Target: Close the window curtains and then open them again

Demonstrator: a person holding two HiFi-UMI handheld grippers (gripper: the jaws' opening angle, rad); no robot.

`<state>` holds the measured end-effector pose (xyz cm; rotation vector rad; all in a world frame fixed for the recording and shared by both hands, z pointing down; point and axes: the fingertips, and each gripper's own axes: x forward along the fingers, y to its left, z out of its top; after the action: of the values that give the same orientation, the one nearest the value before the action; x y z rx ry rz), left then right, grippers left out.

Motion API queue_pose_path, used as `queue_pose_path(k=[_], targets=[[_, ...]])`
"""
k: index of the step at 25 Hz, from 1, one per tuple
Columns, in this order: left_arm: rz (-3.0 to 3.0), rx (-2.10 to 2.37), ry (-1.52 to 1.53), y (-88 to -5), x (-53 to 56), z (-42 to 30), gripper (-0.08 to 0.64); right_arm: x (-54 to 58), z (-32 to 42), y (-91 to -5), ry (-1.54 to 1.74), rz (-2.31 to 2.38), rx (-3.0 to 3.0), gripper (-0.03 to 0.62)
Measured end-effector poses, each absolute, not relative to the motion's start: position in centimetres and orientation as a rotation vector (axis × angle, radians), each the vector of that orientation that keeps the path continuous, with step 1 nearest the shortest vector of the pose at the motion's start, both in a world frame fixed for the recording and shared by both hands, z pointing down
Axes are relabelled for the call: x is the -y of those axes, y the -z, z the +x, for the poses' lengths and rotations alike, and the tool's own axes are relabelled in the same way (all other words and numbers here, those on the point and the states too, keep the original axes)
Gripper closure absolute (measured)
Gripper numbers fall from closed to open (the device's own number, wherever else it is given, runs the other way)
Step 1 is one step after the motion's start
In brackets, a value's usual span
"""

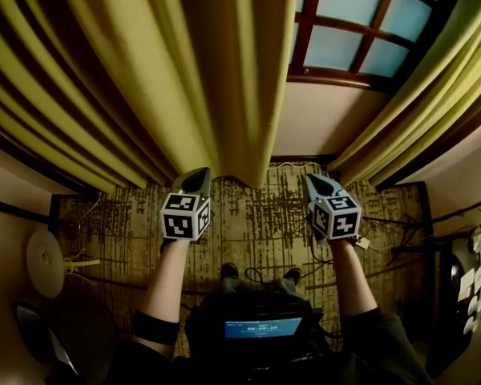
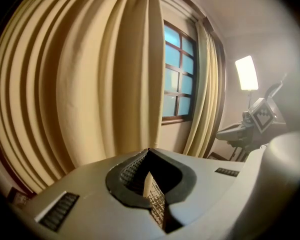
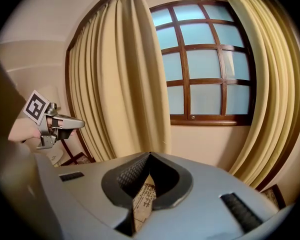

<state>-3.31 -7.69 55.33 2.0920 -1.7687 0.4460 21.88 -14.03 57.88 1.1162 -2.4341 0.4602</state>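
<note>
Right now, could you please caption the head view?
Left gripper and right gripper, shut, face parted curtains and window.

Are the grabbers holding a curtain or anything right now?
Nothing is held. The left gripper and the right gripper are both shut with nothing between their jaws.

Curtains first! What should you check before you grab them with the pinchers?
1. Left gripper free: ok, jaws together, nothing between them.
2. Right gripper free: ok, jaws together, nothing between them.
3. Jaws ready to take cloth: not ok, both are shut.
4. Left curtain edge close to the left gripper: ok, it hangs just ahead.
5. Window covered: not ok, panes show between the left curtain and the right curtain.
</note>
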Motion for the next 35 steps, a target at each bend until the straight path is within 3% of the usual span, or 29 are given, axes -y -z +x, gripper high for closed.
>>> queue_pose_path(k=[9, 35], targets=[[2.161, 1.676, -0.445, -55.0, 9.8, 2.0, 0.560, 14.5, 27.3, -58.0, -0.488, 1.201, 2.403, 0.580], [2.525, 1.336, -0.535, -52.4, 20.8, 36.9, 0.560, 19.9, 57.9, -56.7, -0.531, 1.553, 2.329, 0.580]])
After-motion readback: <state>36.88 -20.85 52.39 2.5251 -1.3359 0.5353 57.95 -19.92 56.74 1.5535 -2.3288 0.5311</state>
